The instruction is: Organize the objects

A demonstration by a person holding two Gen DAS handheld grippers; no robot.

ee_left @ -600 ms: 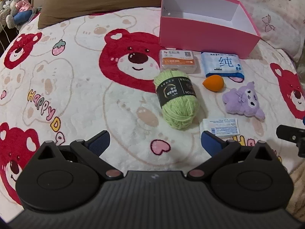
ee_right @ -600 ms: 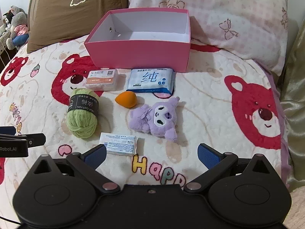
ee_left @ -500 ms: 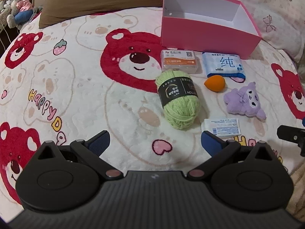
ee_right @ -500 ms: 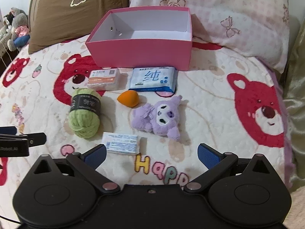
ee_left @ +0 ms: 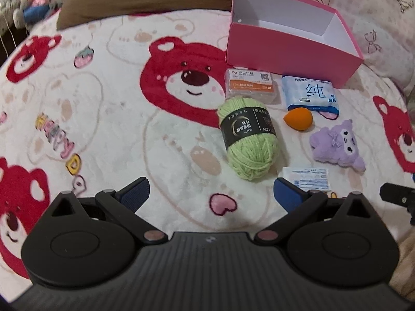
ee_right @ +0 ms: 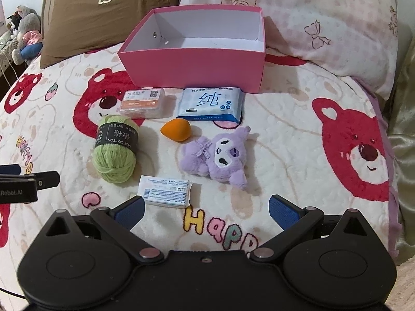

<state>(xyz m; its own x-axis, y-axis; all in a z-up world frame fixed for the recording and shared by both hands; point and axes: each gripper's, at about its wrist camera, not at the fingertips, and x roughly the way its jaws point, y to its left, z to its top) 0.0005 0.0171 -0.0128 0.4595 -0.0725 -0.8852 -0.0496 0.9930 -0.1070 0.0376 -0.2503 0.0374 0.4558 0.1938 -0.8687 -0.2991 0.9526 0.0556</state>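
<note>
While both grippers' jaws gape wide and unladen, the pink box (ee_right: 192, 70) holds nothing.

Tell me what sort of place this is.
Most likely a bedroom, with the things laid out on a bed: a plush bear-print blanket as the surface, two pillows propped at the head, and stuffed toys sitting off to the side.

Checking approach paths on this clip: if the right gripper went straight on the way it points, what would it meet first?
Probably the blanket: the right gripper, jaws open and empty, points steeply down at bare fabric. The small white box lies just left of that line and the purple plush beyond it; depth is unclear.
</note>
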